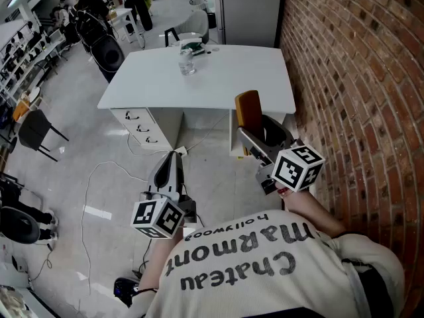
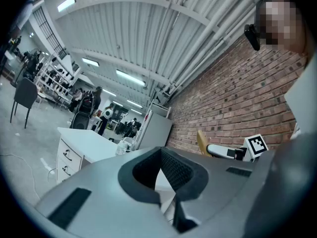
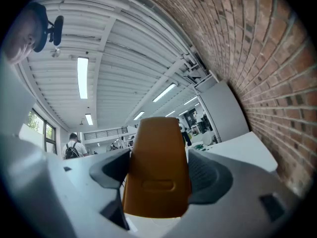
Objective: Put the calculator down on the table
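Clearly not down yet: the flat mustard-orange plastic calculator (image 3: 156, 167) stands upright, clamped in the right gripper (image 1: 262, 141) well short of the white rectangular table (image 1: 218, 85), while the left gripper (image 2: 161, 155) hangs empty, jaws together, so approach and placing remain.

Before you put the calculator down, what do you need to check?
1. Calculator clamped in the right gripper: ok.
2. Table in view ahead: ok.
3. Bare spot on the table's near side: ok.
4. Glass far from that spot: ok.
5. Calculator above the table: not ok, it looks short of the edge.
6. Left gripper empty, off to the side: ok.
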{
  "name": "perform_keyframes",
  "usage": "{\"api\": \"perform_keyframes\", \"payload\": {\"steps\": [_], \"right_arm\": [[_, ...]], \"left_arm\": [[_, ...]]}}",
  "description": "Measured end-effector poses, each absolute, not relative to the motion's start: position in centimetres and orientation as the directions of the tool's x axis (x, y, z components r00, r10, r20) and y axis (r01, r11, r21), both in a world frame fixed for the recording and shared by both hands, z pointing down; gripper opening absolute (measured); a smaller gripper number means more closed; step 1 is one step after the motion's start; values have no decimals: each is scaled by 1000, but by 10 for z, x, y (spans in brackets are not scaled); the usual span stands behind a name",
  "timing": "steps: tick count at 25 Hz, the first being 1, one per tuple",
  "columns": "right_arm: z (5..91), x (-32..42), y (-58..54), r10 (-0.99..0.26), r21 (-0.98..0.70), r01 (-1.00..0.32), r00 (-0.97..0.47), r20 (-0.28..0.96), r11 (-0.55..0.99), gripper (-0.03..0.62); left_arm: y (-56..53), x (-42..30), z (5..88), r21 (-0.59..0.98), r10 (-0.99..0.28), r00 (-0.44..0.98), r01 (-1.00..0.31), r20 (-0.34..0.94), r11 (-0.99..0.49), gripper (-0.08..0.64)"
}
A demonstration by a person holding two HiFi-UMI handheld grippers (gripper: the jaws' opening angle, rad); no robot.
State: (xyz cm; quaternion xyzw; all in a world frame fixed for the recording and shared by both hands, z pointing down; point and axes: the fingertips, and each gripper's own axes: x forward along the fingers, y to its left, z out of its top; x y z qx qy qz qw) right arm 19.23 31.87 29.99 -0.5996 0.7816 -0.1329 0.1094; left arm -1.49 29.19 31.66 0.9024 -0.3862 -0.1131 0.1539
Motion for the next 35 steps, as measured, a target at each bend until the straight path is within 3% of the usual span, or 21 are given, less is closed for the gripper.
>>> {"api": "perform_keyframes", "payload": {"steps": [18, 26, 35], "right_arm": [[335, 103, 275, -980, -505, -849, -198, 28, 157, 374], [367, 85, 249, -972, -512, -851, -205, 112, 121, 374], [374, 98, 191, -967, -528, -837, -232, 104, 144, 374]], "left_arm": [[239, -118, 328, 373, -715, 696, -646, -68, -665, 0], [220, -136, 365, 429, -715, 699, -647, 1, -631, 0], [168, -130, 369, 422, -747, 665, -680, 10, -600, 0]]}}
